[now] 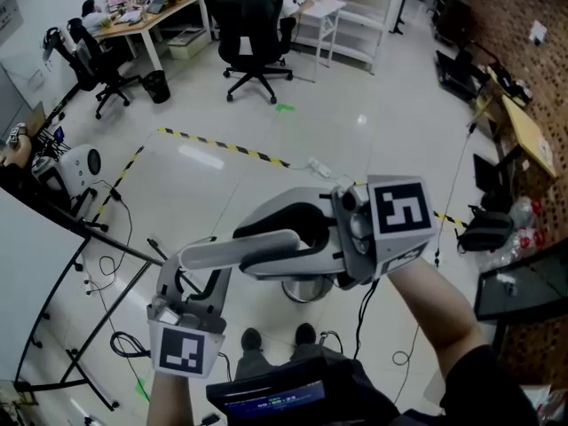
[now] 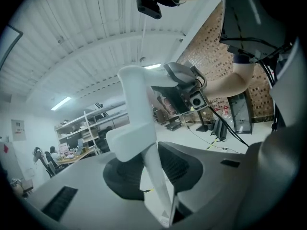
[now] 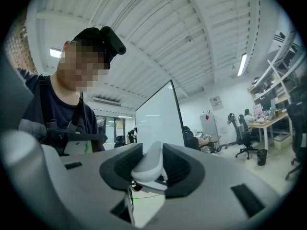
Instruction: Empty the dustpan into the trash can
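**Both grippers clamped on the dustpan, bin on the floor beneath**

Nearest, the left gripper (image 2: 153, 157) is closed on a thin white blade of the dustpan (image 1: 235, 252). The blade runs up between its dark pads to a thicker white block and column. In the head view this gripper sits low and to the left, with its marker cube towards the person, and it grips the left end of the white bar. How the rest of the dustpan is shaped cannot be made out.

The bar lies roughly level, held off the floor (image 1: 373, 140), and runs to the right into the right gripper (image 3: 153, 155). That gripper's jaws stand wide and close on the bar's rounded end, with both pads against it. Its body is to the right and a little farther off, pointing left.

The person's shoes (image 1: 252, 338) stand on the floor below. Just beyond them is the trash can (image 1: 306, 289), round and shiny, partly hidden under the right gripper.

Farther out, a yellow-and-black tape line (image 1: 226, 146) crosses the floor. At the far end are black office chairs (image 1: 253, 25) and a desk (image 1: 146, 16).
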Motion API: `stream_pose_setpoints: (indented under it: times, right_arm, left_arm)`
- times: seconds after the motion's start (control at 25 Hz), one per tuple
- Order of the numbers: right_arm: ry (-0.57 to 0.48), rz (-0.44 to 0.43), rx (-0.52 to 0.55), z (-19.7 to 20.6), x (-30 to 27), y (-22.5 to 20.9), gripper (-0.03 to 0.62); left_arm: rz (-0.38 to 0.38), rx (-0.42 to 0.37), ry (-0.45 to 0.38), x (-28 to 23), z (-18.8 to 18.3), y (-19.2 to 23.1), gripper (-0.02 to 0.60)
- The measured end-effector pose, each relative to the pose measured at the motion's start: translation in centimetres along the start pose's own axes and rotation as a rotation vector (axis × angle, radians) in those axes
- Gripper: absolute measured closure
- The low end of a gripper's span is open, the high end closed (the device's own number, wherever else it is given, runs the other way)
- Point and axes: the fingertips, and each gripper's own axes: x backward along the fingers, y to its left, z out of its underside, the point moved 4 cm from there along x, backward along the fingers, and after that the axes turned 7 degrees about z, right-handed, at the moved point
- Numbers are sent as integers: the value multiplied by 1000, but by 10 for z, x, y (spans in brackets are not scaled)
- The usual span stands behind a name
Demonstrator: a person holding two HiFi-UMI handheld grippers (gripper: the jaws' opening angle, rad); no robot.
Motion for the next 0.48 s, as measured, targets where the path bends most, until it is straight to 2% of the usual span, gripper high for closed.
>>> stream_pose_setpoints:
  times: [0.24, 0.48]
  right_arm:
    - [-54, 14, 19, -15, -3, 4, 442]
    - [-44, 18, 34, -17, 10, 11, 442]
  left_arm:
    - [-10, 18, -10, 2, -5, -3, 499]
    - [-1, 10, -9, -3, -13, -14, 499]
